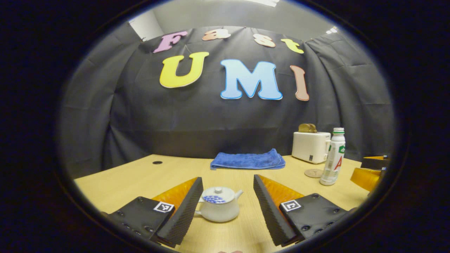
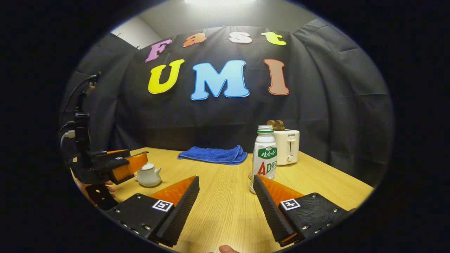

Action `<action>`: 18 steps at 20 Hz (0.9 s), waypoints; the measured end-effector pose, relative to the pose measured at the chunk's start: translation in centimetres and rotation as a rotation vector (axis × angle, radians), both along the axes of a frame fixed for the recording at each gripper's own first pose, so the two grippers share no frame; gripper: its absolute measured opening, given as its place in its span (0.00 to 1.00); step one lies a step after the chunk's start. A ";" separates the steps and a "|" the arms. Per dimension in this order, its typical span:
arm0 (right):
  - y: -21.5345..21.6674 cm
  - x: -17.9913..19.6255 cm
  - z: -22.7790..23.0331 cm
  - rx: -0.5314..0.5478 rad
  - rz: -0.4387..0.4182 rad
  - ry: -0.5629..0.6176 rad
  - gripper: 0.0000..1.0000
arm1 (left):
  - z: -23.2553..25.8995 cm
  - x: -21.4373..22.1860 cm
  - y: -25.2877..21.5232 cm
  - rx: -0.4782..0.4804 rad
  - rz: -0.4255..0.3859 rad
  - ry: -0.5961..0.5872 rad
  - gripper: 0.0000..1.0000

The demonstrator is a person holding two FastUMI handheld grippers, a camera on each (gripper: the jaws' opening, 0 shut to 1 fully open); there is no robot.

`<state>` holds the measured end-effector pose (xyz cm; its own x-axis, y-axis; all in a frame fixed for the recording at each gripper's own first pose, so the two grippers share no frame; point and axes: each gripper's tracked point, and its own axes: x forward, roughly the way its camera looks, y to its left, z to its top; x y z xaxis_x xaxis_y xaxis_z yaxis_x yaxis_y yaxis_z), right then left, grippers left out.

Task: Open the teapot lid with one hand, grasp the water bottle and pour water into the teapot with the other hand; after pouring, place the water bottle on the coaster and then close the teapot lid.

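A small white teapot [image 1: 218, 207] with a blue pattern stands on the wooden table [image 1: 133, 175], its lid [image 1: 218, 192] on. My left gripper [image 1: 228, 180] is open, a finger on each side of the pot, neither touching it. A white water bottle [image 1: 333, 158] with a green cap stands upright at the right, next to a round coaster [image 1: 313, 173]. In the right gripper view the bottle [image 2: 265, 158] is just beyond my right finger, and my right gripper [image 2: 226, 179] is open and holds nothing. The teapot [image 2: 148, 174] sits far left there, by the left gripper [image 2: 142, 160].
A folded blue towel [image 1: 248, 161] lies at the back of the table. A white toaster [image 1: 311, 146] with bread in it stands behind the bottle. A hand [image 2: 105, 189] holds the left gripper. The right gripper [image 1: 358, 169] shows at the right edge.
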<state>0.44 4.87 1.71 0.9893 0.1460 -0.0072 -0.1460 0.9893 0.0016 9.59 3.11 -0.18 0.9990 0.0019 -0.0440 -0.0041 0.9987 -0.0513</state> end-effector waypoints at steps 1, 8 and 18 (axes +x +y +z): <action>0.1 0.0 0.0 -0.003 0.001 -0.002 0.95 | -0.6 0.8 0.5 -0.005 0.010 0.019 0.99; -0.1 0.3 -0.3 0.003 0.006 0.020 0.95 | -1.8 3.7 1.1 0.038 0.010 0.062 0.99; -0.5 0.6 0.0 0.037 0.011 0.030 0.95 | -2.5 5.0 1.3 0.092 0.007 0.114 0.24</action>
<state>1.06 4.39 1.72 0.9870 0.1575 -0.0308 -0.1562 0.9868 0.0422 14.59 4.40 -2.66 0.9876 0.0177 -0.1563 -0.0114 0.9991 0.0412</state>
